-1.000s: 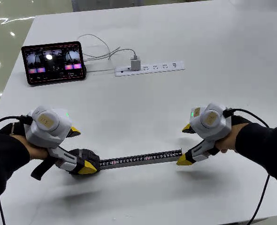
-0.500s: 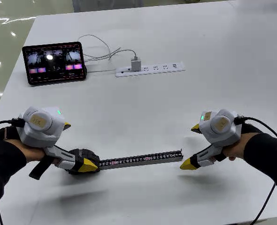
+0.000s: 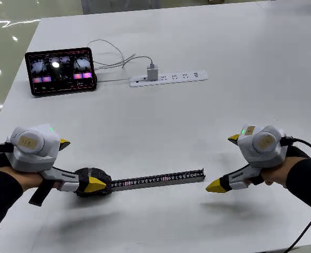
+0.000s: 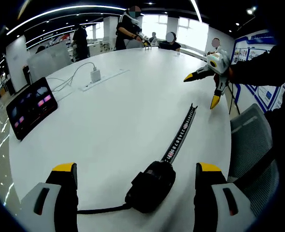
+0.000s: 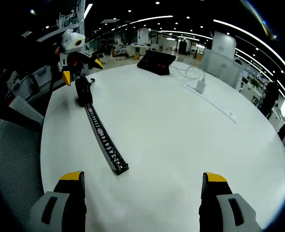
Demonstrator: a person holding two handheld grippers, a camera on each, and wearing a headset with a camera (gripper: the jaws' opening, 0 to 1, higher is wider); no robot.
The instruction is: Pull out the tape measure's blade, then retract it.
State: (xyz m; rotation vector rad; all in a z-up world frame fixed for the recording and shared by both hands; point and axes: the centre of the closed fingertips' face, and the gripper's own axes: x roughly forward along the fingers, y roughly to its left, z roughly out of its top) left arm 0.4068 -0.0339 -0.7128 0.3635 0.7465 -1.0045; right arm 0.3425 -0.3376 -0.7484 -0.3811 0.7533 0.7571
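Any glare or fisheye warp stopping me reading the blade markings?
Head view: even light, soft shadows, blade markings sharp but tiny. Right gripper view: fisheye curves the table edge, yet numerals near the blade tip read clearly. Left gripper view: markings too small to read.

Your right gripper (image 5: 143, 179): jaws wide apart at 6 o'clock, nothing between them.
Tape measure blade (image 5: 103, 137): flat on the white table (image 5: 171, 145), free end near 7 o'clock, running toward 10 o'clock.
Black case (image 5: 83, 89): 10 o'clock, at the blade's far end.
Your left gripper (image 5: 82, 71): just beyond the case, yellow tips spread.
Tablet (image 5: 156, 61): 12 o'clock.
Power strip (image 5: 215, 104), charger (image 5: 200, 87) plugged in: 2 o'clock.
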